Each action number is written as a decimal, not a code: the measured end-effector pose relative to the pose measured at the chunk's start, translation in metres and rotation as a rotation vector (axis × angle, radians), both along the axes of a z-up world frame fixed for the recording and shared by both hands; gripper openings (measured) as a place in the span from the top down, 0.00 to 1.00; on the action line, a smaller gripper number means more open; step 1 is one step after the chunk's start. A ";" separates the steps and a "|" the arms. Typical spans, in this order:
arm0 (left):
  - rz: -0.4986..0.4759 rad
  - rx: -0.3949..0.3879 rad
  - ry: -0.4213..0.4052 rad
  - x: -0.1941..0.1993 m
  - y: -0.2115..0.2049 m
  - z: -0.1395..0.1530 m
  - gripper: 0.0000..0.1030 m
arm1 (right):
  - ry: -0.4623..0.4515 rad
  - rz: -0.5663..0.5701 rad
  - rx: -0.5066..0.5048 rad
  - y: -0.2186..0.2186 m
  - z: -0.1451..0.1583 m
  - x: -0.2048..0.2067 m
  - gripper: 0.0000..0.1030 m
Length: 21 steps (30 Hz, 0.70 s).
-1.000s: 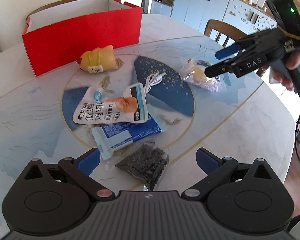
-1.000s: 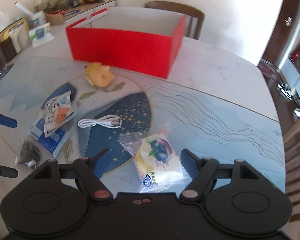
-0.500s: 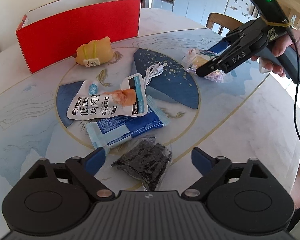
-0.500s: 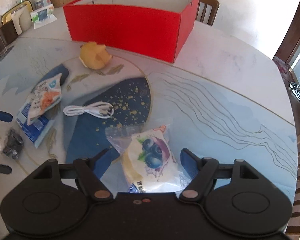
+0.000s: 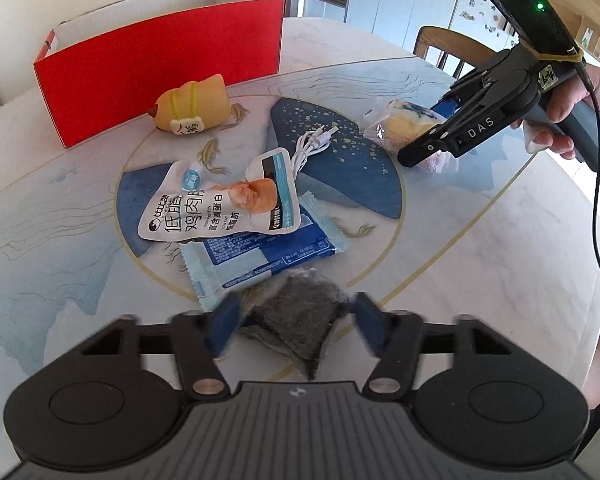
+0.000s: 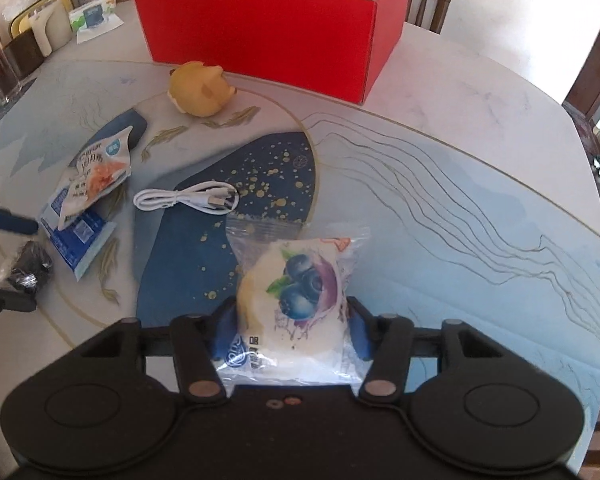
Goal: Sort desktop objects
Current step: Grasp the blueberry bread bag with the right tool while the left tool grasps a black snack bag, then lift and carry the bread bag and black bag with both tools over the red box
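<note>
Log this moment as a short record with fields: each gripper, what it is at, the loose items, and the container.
left gripper: fingers either side of the dark granule bag, closing; contact unclear from motion blur
right gripper: shut on the blueberry bread packet
container: red box, open top, at the far side of the table
loose items: white USB cable; chicken breast pouch lying on the blue wrapper packet; yellow plush toy beside the red box
</note>
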State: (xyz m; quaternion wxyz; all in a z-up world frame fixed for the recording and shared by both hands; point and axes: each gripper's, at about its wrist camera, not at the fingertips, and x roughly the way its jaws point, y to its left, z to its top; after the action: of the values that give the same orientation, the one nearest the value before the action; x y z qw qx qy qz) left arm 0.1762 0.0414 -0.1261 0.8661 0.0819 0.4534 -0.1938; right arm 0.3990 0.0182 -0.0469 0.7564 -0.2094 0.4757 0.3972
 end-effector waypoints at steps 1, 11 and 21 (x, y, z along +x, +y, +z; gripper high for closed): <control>0.002 -0.001 -0.001 0.000 0.000 0.000 0.47 | 0.004 -0.001 0.001 0.000 0.000 -0.001 0.47; 0.019 -0.044 -0.022 -0.002 0.007 0.006 0.65 | 0.003 -0.018 0.015 0.001 0.010 -0.015 0.49; 0.070 -0.102 -0.016 -0.006 0.019 0.010 0.68 | 0.037 -0.070 0.076 0.008 0.029 -0.033 0.50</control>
State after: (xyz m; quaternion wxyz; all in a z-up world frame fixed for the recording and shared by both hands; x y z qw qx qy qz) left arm 0.1705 0.0604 -0.1156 0.8789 0.0234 0.4388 -0.1854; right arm 0.3664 0.0260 -0.0183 0.7683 -0.1562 0.4813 0.3919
